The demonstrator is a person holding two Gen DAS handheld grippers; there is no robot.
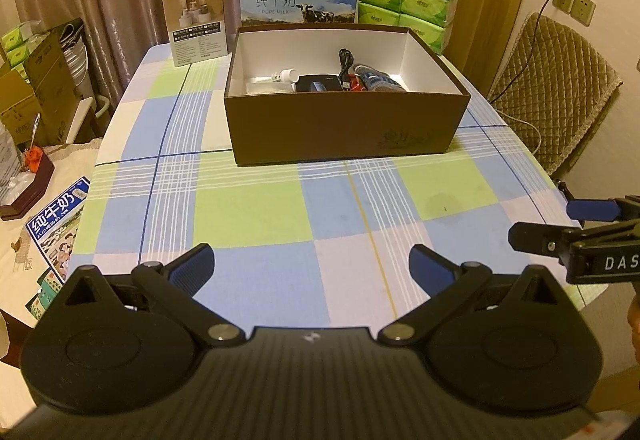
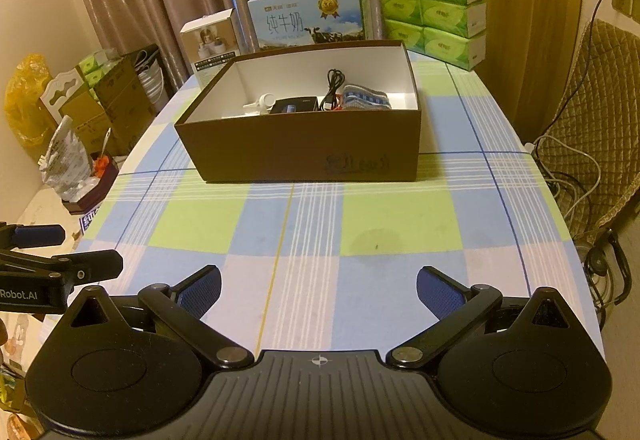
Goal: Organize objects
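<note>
Brown cardboard box (image 1: 344, 127) sits mid-table in your left wrist view, holding a white bottle (image 1: 286, 76), a black cable (image 1: 345, 65) and a rolled cloth (image 1: 376, 79). Your left gripper (image 1: 311, 267) hovers low over the checked tablecloth (image 1: 248, 215), fingers spread wide and empty; reach in carelessly and you may snag that cable.

From the right wrist, your right gripper (image 2: 319, 290) is likewise parted, empty, level, well short of the box (image 2: 304, 147). Its tall near wall could catch a fingertip.
</note>
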